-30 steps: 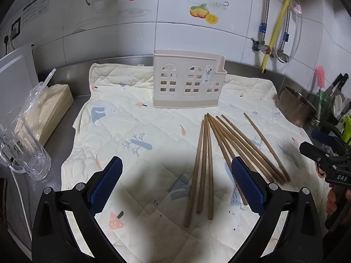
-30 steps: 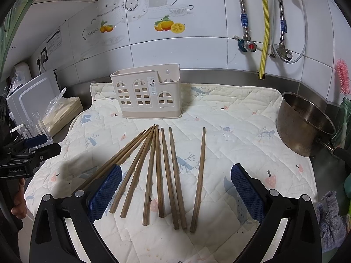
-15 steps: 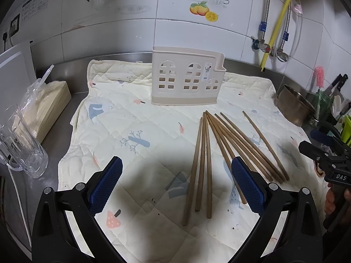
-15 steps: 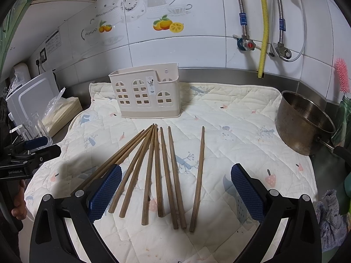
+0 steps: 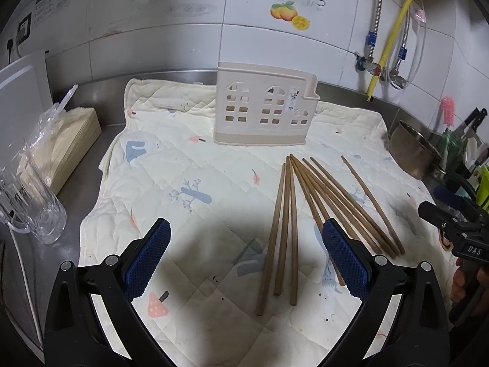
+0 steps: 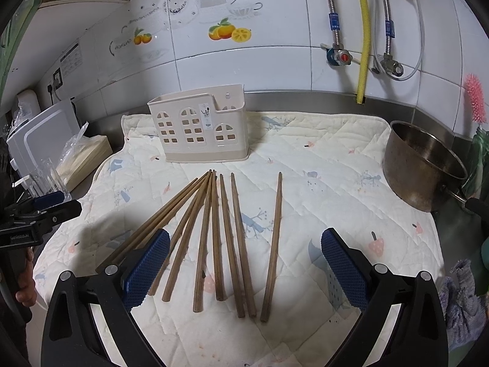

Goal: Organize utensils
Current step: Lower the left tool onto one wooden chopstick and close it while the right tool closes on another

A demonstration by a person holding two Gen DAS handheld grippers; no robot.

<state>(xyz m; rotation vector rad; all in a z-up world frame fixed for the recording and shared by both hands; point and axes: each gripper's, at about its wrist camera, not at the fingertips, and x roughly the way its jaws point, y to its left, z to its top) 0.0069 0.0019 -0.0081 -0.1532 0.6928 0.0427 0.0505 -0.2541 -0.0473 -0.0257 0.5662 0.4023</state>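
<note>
Chopsticks [image 6: 220,238] lie fanned on the quilted mat [image 6: 321,189] between the spread right claw [image 6: 245,270] fingers; beige holder [image 6: 200,128] stands beyond; left claw [image 5: 246,260] spread, empty

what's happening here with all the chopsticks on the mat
A person holds a two-finger gripper in each hand over a quilted mat. Wooden chopsticks lie fanned out loose on it, in front of a beige utensil holder. Both the left gripper and the right gripper are open and hold nothing. No chopstick can be seen in the holder.
</note>
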